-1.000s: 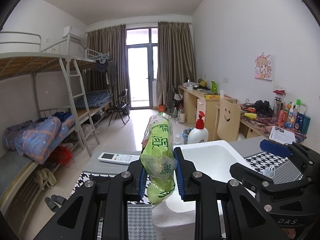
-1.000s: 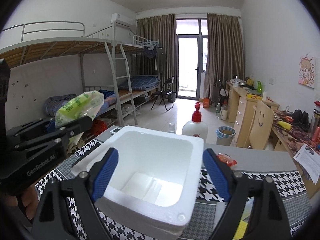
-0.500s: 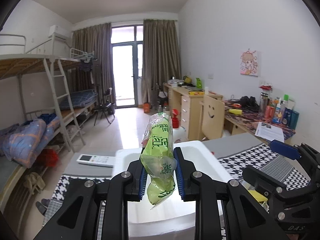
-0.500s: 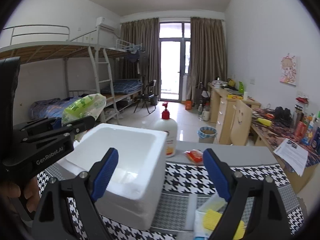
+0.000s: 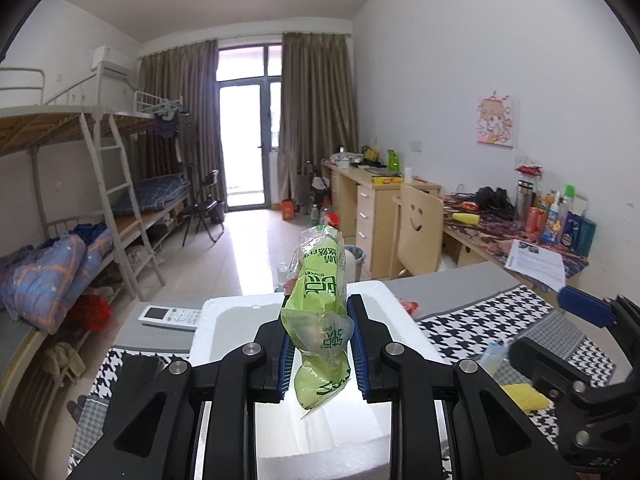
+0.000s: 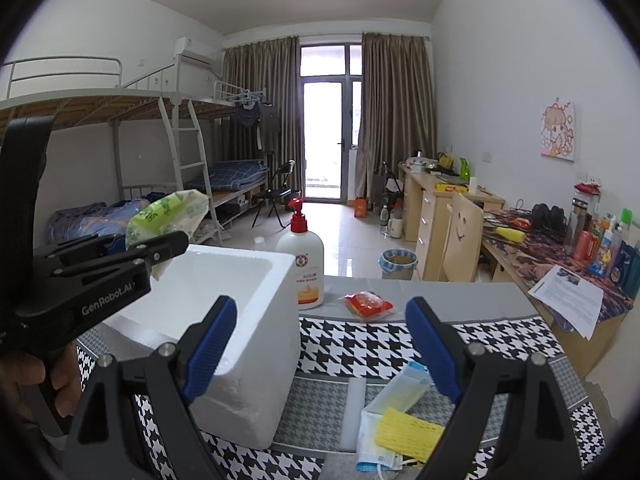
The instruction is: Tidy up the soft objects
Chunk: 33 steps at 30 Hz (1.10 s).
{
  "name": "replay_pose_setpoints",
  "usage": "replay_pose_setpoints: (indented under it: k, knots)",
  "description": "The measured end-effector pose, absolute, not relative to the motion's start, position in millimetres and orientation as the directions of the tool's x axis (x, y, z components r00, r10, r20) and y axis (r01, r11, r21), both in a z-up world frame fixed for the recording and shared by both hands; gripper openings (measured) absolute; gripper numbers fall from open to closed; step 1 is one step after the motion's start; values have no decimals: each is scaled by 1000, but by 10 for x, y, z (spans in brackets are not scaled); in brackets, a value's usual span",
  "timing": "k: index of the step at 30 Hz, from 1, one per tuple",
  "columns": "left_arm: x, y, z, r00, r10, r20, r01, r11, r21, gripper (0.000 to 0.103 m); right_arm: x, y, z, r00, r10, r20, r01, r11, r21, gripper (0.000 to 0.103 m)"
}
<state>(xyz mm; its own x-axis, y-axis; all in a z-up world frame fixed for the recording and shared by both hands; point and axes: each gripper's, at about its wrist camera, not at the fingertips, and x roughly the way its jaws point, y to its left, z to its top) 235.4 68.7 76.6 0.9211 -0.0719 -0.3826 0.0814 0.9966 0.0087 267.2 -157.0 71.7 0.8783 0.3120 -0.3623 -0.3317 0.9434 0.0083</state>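
My left gripper (image 5: 320, 344) is shut on a green plastic tissue pack (image 5: 320, 300) and holds it upright above the open white foam box (image 5: 240, 320). In the right wrist view the pack (image 6: 168, 212) and the left gripper (image 6: 160, 248) hang over the box (image 6: 248, 280). My right gripper (image 6: 320, 344) is open and empty, to the right of the box, above a yellow sponge cloth (image 6: 404, 432), a blue face mask (image 6: 380, 460) and a wrapped mask pack (image 6: 404, 388) on the houndstooth mat (image 6: 380, 344).
A lotion pump bottle (image 6: 302, 268) and a red snack packet (image 6: 366, 302) stand behind the box. A white remote (image 5: 170, 316) lies at the table's far left. A desk with bottles and papers (image 6: 572, 300) is to the right.
The left gripper with the tissue pack has moved right, further over the foam box. The right gripper has swung right, off the box, toward the cloths on the mat.
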Motion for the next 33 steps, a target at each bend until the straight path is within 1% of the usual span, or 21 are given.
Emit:
replay_pose_setpoints:
  k: [2,3,4,5,6,7,8,10,22,27,33]
  knots:
    - [2396,714,749,918,-63,-392,69,998,1,31,2663,-1582,719,880,310,-361,-329,944,9,89]
    - [2418,718,743,916,-59,-398,65,998,2,36,2658,-1589,720,880,311,-360,-330,944,9,89]
    - [2438,708,737,914,-53,-403,59,998,5,48,2655,-1598,720,880,310,-359,-329,944,9,89]
    - [2449,707,731,915,-42,-402,48,999,6,58,2659,-1607,717,881,308,-359,-327,945,9,89]
    - [2450,709,730,917,-32,-398,38,999,8,77,2657,-1613,716,881,307,-359,-326,945,10,89]
    - [2441,708,734,921,-21,-389,28,1000,13,86,2656,-1617,714,881,308,-359,-326,945,11,89]
    - [2430,709,744,925,-10,-379,18,1000,17,88,2656,-1618,714,881,307,-359,-326,945,9,89]
    - [2421,695,757,928,-3,-372,14,1000,26,96,2655,-1625,713,882,305,-359,-323,946,10,89]
    - [2218,666,851,941,10,-339,-1,1000,25,102,2509,-1687,755,889,306,-341,-321,947,12,89]
    - [2030,646,885,946,24,-324,-15,999,29,102,2361,-1721,781,888,321,-330,-332,943,23,89]
    - [1746,662,904,951,31,-307,-32,1000,2,102,2140,-1760,815,891,327,-314,-341,940,11,89]
